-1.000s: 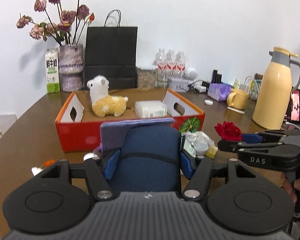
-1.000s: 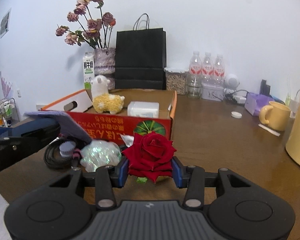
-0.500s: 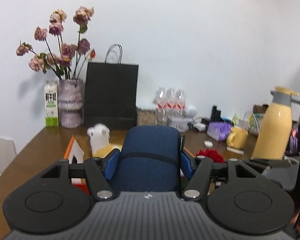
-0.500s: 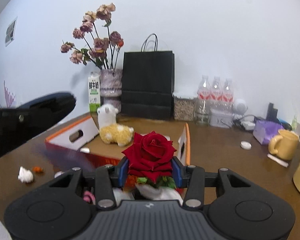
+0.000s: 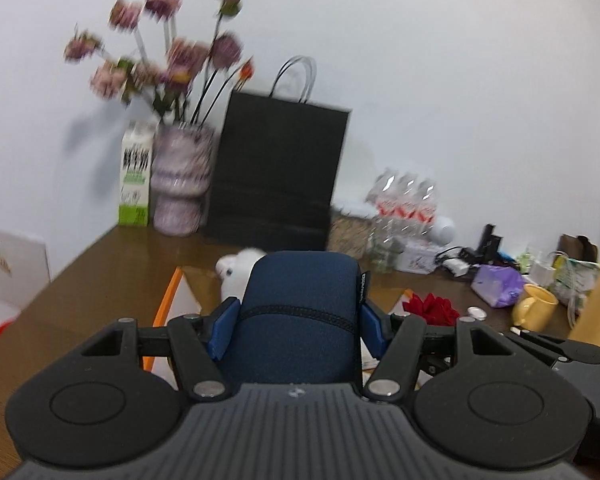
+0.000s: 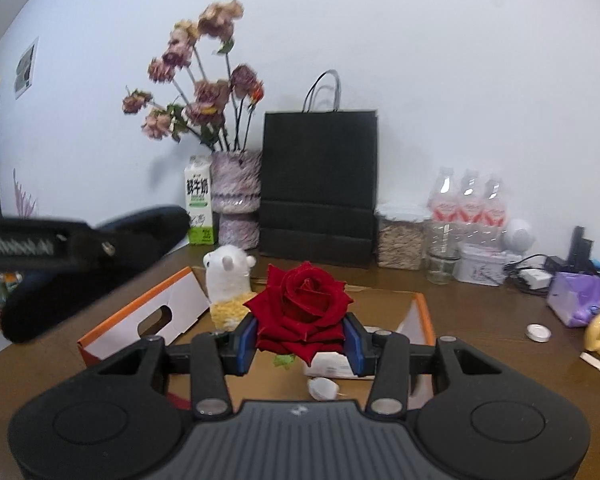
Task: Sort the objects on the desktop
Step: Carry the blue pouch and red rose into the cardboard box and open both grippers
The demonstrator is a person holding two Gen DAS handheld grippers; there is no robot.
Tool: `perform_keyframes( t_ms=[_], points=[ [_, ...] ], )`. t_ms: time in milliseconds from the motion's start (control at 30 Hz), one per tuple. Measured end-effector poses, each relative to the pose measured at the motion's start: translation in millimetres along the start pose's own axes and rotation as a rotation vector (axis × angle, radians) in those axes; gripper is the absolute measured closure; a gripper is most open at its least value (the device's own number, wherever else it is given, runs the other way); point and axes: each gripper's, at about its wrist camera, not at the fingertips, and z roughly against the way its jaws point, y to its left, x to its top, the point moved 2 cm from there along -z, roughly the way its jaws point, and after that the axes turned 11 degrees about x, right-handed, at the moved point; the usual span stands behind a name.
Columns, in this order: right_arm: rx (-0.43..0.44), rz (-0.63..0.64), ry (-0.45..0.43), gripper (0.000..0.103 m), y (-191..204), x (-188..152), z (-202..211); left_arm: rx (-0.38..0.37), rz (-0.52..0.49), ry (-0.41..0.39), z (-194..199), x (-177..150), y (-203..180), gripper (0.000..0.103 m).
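My left gripper (image 5: 298, 330) is shut on a dark blue fabric pouch (image 5: 300, 312) and holds it above the near edge of the orange cardboard box (image 5: 168, 300). My right gripper (image 6: 300, 338) is shut on a red rose (image 6: 302, 306) and holds it over the same box (image 6: 140, 320). A white and yellow plush alpaca (image 6: 228, 284) and a white packet (image 6: 332, 364) lie in the box. The rose (image 5: 432, 308) and the alpaca's head (image 5: 236, 270) also show in the left wrist view. The pouch and left gripper (image 6: 80, 256) show blurred at the left of the right wrist view.
At the back stand a vase of dried flowers (image 6: 236, 196), a milk carton (image 6: 198, 200), a black paper bag (image 6: 320, 184), a jar and water bottles (image 6: 466, 208). A yellow mug (image 5: 536, 308), a purple packet (image 5: 496, 290) and a small round lid (image 6: 538, 332) are to the right.
Both grippers have risen and moved forward over the box with their loads. The purple cloth seen under the pouch a second ago is out of view.
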Motion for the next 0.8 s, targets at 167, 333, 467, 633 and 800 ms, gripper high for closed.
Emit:
perform_keyframes(
  t_ms=[167,333,467,633,800],
  points=[
    [0.017,-0.014,0.061,0.06,3.7,0.6,-55.3,0.058,0.026,0.059,-47.9,-10.0,6.8,0.04],
    [0.032,-0.015,0.102,0.06,4.7,-8.0,-96.2,0.114,0.029,0.117,-85.2,-24.6,14.6,0.04],
    [0.048,-0.035,0.161,0.06,-0.3,-21.3,-111.4,0.125,0.024,0.142,-91.6,-29.3,20.4,0.04],
    [0.05,-0.035,0.159,0.06,1.2,-23.3,-111.5,0.132,0.003,0.144,-94.4,-37.6,17.9,0.04],
    [0.046,-0.034,0.153,0.06,1.6,-24.5,-107.5,0.152,-0.03,0.139,-94.5,-40.6,11.3,0.039]
  ],
)
